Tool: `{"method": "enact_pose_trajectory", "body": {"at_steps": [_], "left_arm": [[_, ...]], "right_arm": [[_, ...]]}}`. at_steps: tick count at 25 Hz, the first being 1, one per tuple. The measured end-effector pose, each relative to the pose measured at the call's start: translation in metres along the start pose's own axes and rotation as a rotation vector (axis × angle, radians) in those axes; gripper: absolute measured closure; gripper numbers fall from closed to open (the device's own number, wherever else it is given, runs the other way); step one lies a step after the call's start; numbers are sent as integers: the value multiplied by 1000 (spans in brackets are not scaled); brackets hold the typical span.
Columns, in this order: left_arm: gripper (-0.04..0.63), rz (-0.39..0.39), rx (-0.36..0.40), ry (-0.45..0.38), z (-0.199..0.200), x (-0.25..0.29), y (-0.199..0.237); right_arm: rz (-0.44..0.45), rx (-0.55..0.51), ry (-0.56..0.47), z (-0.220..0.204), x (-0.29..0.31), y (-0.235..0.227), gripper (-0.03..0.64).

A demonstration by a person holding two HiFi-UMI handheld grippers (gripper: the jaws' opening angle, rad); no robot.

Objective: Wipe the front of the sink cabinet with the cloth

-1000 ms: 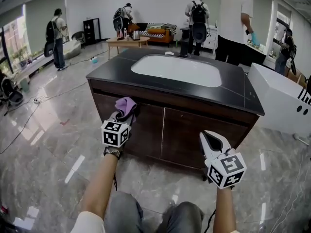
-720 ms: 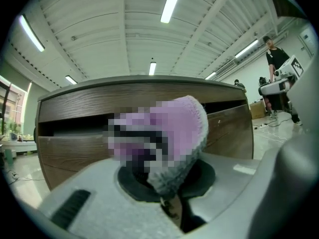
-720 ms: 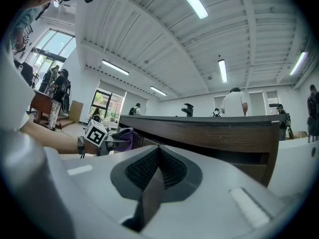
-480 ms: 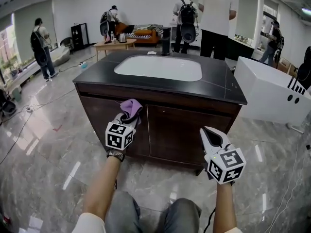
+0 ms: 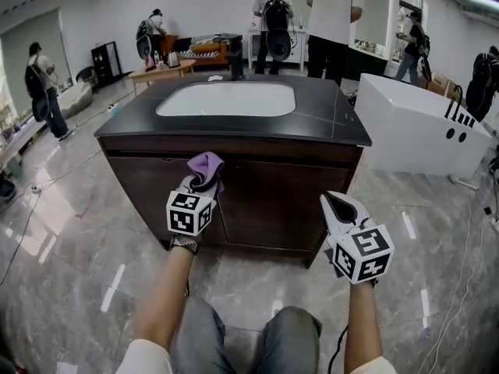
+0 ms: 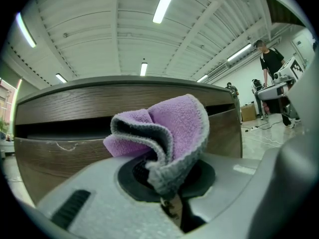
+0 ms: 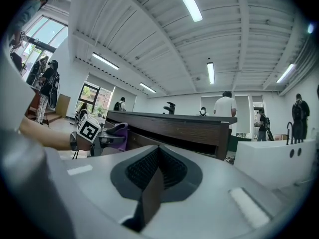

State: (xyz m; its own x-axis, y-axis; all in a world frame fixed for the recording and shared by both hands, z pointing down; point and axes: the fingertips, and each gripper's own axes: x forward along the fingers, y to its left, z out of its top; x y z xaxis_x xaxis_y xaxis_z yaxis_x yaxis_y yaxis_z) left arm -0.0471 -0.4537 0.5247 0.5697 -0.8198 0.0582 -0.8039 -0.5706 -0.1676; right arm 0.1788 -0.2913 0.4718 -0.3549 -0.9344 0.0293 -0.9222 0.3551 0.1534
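- Cloth (image 6: 164, 133): purple with a grey edge, bunched into a fold. It sticks up out of the left claw (image 6: 168, 185), whose 2 jaws are clenched on its lower end.
- The left claw is raised before the left door of the sink cabinet (image 5: 273, 201). The cloth sits level with the top of that door, just under the dark recess below the surface (image 5: 331, 127). Whether it touches the wood cannot be told.
- Right claw (image 5: 334, 202): its 2 jaws are pressed together with nothing between them. It is held lower and off to the right, in front of the right door and apart from it.
- The sink cabinet is dark brown wood with 2 doors and stands on a glossy grey floor (image 5: 70, 232).
- The surface is black, with a white basin (image 5: 226, 98) sunk into it.
- Beyond it, a white box (image 5: 413, 123) stands to the right, and several people (image 5: 334, 22) stand at the back of the room.
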Motion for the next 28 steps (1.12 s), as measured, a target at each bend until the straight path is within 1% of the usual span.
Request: {"method": "enact_pose_trajectory", "body": {"at_steps": [6, 12, 18, 23, 28], "left_arm": [[545, -80, 24, -2, 3, 14, -39], [545, -127, 34, 3, 12, 27, -73], [545, -277, 74, 18, 23, 45, -125], [545, -352, 55, -5, 31, 58, -160], [544, -407, 51, -17, 37, 67, -191]], "right_arm": [[-22, 10, 12, -9, -13, -12, 611], [-55, 19, 18, -14, -28, -33, 611], [-88, 25, 19, -15, -39, -53, 611], [-112, 33, 36, -24, -45, -64, 611], [-132, 31, 45, -29, -57, -70, 611]]}}
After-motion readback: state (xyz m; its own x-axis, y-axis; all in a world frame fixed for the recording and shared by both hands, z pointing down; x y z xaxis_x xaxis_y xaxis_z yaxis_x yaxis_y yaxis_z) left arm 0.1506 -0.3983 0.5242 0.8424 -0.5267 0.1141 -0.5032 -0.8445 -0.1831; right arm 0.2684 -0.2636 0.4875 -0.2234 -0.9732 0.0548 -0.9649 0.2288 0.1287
